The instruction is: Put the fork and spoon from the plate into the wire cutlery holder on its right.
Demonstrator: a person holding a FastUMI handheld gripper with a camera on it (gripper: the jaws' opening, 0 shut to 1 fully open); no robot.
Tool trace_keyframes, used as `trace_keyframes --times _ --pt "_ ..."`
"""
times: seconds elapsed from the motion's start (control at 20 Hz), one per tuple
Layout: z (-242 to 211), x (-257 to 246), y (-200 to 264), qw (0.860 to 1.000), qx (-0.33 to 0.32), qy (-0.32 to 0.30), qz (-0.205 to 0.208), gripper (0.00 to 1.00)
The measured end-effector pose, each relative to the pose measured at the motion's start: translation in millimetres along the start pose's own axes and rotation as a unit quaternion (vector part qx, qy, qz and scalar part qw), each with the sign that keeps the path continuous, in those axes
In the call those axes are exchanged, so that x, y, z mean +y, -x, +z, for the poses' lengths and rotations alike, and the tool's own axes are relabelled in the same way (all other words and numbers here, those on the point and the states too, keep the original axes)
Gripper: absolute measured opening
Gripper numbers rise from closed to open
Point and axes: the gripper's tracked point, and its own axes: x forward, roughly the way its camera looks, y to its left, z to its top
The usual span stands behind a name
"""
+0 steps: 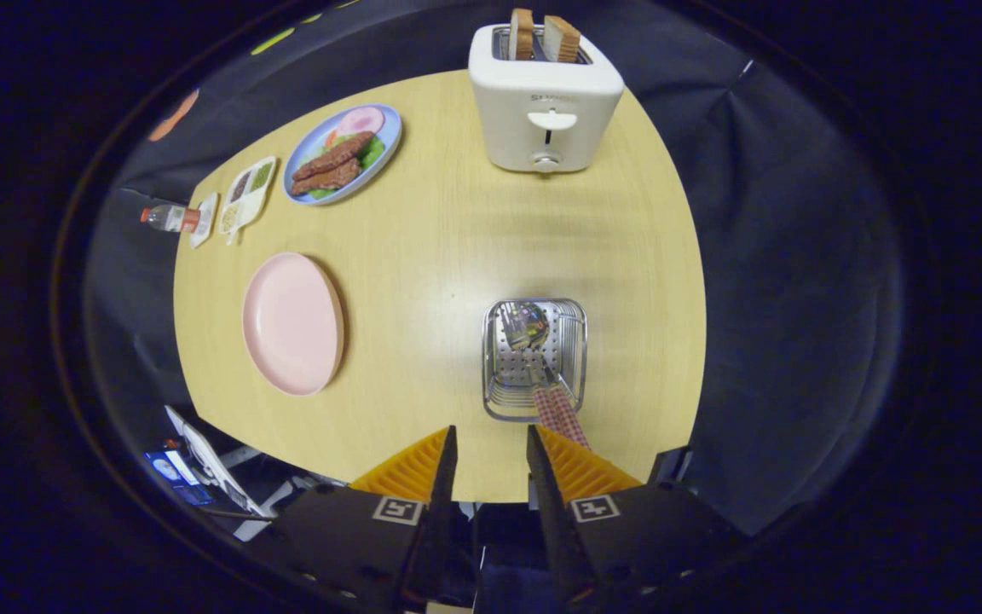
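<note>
I see the pink plate (292, 323) lying bare on the wooden table, well left of the wire cutlery holder (534, 358), where the spoon (525, 326) and fork (513, 337) rest heads-down, their checked handles (561, 415) leaning out over its near rim.

1. Lit brightly and evenly from overhead, with a soft pale glare patch on the table (457, 281) just behind the wire cutlery holder (534, 358).
2. Glints off the spoon (526, 324) bowl inside that holder.
3. Strongly bowed by the fisheye, straight table edges curving toward the rim.
4. Sharp at the centre, softer and darker outward.
5. Dim around the gripper (491, 460), fingers apart, holding nothing.
</note>
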Motion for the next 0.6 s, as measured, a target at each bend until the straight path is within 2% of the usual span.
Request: trace_keyframes --times 0.05,0.1,0.3,0.45,0.6 --pt "-2 5 3 1.000 -0.012 -0.005 0.004 0.58" --pt "-4 12 5 1.000 -0.026 -0.010 0.008 0.58" --pt "-14 44 16 0.996 -0.082 -0.025 0.024 0.77" --pt "-12 62 31 0.989 -0.148 -0.020 0.005 0.82" --pt "-10 90 57 0.973 -0.229 0.003 -0.013 0.88"
